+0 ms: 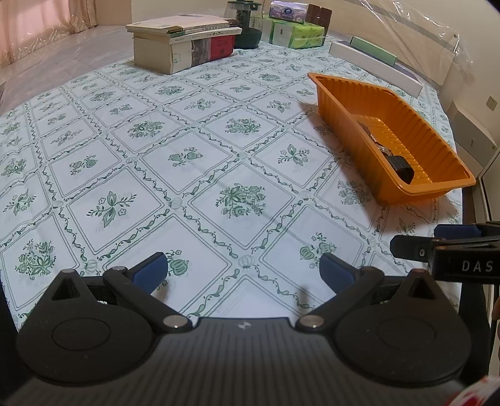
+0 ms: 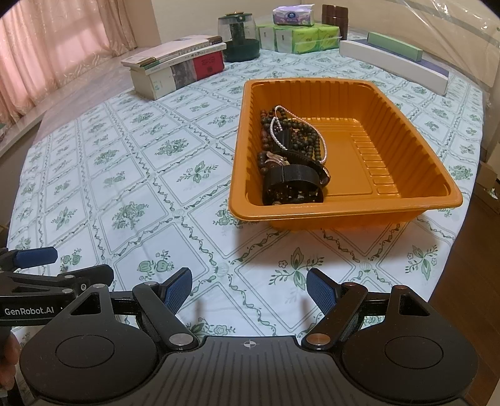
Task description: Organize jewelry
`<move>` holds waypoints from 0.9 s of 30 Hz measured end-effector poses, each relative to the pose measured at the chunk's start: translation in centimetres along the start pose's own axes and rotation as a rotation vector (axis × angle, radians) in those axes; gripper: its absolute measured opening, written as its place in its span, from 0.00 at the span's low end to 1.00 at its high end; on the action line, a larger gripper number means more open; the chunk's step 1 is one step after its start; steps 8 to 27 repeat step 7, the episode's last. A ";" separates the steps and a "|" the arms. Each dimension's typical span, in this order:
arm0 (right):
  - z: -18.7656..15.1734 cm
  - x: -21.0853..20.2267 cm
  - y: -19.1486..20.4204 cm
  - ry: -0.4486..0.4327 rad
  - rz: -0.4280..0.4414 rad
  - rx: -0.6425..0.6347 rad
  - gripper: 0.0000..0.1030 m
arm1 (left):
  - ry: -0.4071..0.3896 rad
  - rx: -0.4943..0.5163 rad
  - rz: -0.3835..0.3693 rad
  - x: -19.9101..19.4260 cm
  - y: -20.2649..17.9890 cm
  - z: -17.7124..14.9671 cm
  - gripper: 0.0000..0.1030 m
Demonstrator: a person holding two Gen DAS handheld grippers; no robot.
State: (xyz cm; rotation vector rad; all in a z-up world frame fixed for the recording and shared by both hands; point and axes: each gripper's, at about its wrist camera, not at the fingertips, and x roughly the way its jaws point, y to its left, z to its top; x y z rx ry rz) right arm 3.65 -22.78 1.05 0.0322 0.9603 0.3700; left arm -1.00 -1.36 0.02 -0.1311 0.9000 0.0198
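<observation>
An orange plastic tray point(image 2: 406, 131) stands on the patterned tablecloth; it also shows in the left wrist view point(image 1: 415, 125) at the right. A pile of jewelry point(image 2: 290, 156) lies in its left half: dark bead strings, a white pearl strand point(image 2: 278, 131) and a black bracelet point(image 2: 293, 178). Part of the pile shows in the left wrist view point(image 1: 397, 159). My left gripper point(image 1: 243, 271) is open and empty above the cloth, left of the tray. My right gripper point(image 2: 248, 290) is open and empty in front of the tray.
A stack of books point(image 2: 178, 68), a glass jar on a dark base point(image 2: 239, 37), tissue packs point(image 2: 300, 37), a brown container point(image 2: 334, 15) and long flat boxes point(image 2: 393, 59) stand along the far side. The table edge drops off at the right point(image 2: 462, 237).
</observation>
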 end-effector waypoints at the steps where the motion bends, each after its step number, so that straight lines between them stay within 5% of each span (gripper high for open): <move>1: 0.0 0.0 0.0 0.000 0.000 0.000 0.78 | -0.004 0.000 -0.001 0.0 0.0 0.1 1.00; 27: 0.0 0.0 0.0 0.001 0.000 -0.001 0.78 | -0.021 -0.004 0.000 -0.2 0.1 0.2 1.00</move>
